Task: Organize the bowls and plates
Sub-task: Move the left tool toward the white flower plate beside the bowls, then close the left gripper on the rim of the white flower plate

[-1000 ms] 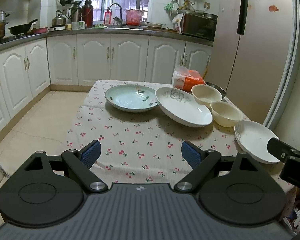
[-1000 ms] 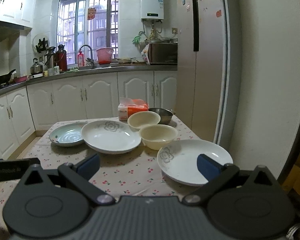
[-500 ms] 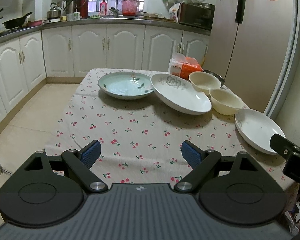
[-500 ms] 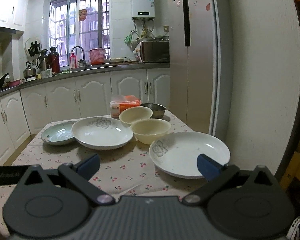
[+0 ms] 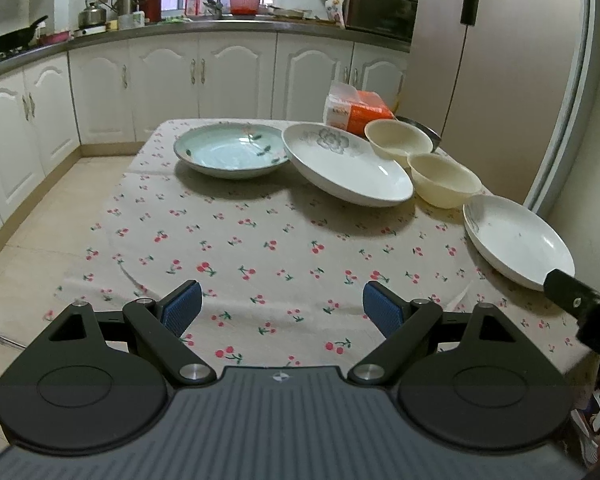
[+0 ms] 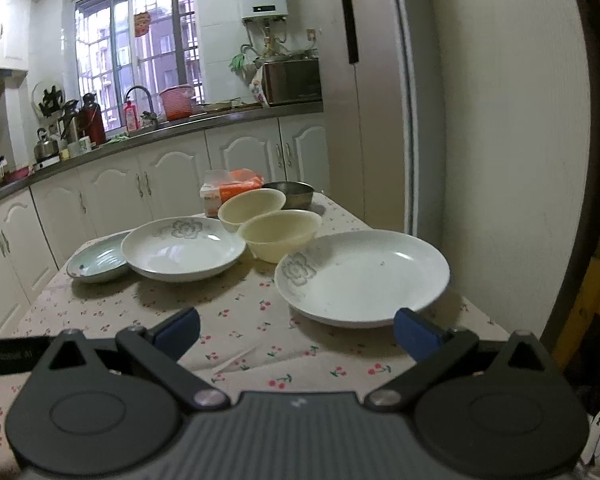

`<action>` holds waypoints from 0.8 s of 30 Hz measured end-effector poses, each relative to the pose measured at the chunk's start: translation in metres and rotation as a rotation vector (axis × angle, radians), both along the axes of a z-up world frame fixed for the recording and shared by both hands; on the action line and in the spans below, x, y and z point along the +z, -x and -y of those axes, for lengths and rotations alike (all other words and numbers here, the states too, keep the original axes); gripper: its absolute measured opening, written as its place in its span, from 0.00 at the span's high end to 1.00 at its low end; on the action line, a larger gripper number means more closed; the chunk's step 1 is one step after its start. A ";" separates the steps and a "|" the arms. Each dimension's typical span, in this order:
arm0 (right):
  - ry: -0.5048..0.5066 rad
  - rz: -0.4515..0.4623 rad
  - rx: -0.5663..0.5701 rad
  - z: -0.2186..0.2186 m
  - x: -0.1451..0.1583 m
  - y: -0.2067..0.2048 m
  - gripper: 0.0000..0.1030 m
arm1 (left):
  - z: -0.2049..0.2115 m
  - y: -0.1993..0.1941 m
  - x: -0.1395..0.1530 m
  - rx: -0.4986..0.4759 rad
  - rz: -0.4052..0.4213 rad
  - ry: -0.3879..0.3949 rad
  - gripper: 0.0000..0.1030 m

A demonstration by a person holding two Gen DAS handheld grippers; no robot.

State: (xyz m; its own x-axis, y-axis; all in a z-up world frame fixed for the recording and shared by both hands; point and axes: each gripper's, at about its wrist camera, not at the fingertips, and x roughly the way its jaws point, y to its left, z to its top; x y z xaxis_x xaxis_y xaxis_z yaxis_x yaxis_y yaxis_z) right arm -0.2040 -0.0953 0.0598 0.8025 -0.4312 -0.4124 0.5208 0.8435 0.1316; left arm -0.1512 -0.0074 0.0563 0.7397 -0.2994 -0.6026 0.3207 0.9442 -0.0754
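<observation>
On the cherry-print tablecloth (image 5: 260,248) stand a pale green plate (image 5: 230,151) (image 6: 98,261), a white flowered plate (image 5: 346,168) (image 6: 182,249), two cream bowls (image 5: 398,139) (image 5: 444,179) (image 6: 252,204) (image 6: 280,233), and a second white plate (image 5: 516,240) (image 6: 362,276) at the right edge. My left gripper (image 5: 281,307) hangs open over the near tablecloth, holding nothing. My right gripper (image 6: 296,330) is open just short of the near white plate, its right finger (image 6: 414,334) by the plate's front rim.
An orange tissue pack (image 5: 356,109) and a steel bowl (image 6: 290,193) sit at the table's far end. A fridge (image 5: 500,60) and wall (image 6: 508,140) close the right side. White cabinets (image 5: 172,76) and a cluttered counter line the back; tiled floor (image 5: 40,216) lies left.
Both grippers have moved forward and dipped toward the table. The near white plate now looms larger in the right wrist view. Both sets of fingers stay open.
</observation>
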 end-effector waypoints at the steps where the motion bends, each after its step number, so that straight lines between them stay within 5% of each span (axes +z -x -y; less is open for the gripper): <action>1: -0.005 0.004 -0.001 0.003 -0.001 0.002 0.01 | 0.000 -0.001 -0.001 -0.004 -0.005 0.002 0.00; 15: -0.110 0.060 -0.092 0.069 -0.011 0.027 0.01 | 0.020 -0.016 -0.004 -0.092 -0.029 0.126 0.00; 24: -0.184 0.125 -0.102 0.112 -0.011 0.026 0.07 | 0.069 -0.025 0.002 -0.211 0.001 0.162 0.00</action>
State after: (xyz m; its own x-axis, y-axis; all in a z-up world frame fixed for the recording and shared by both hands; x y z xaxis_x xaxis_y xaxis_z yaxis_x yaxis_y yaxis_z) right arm -0.2301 -0.2078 0.0493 0.8085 -0.4393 -0.3917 0.5720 0.7432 0.3471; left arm -0.1260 -0.0763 0.0582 0.6516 -0.5392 -0.5335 0.5090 0.8323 -0.2194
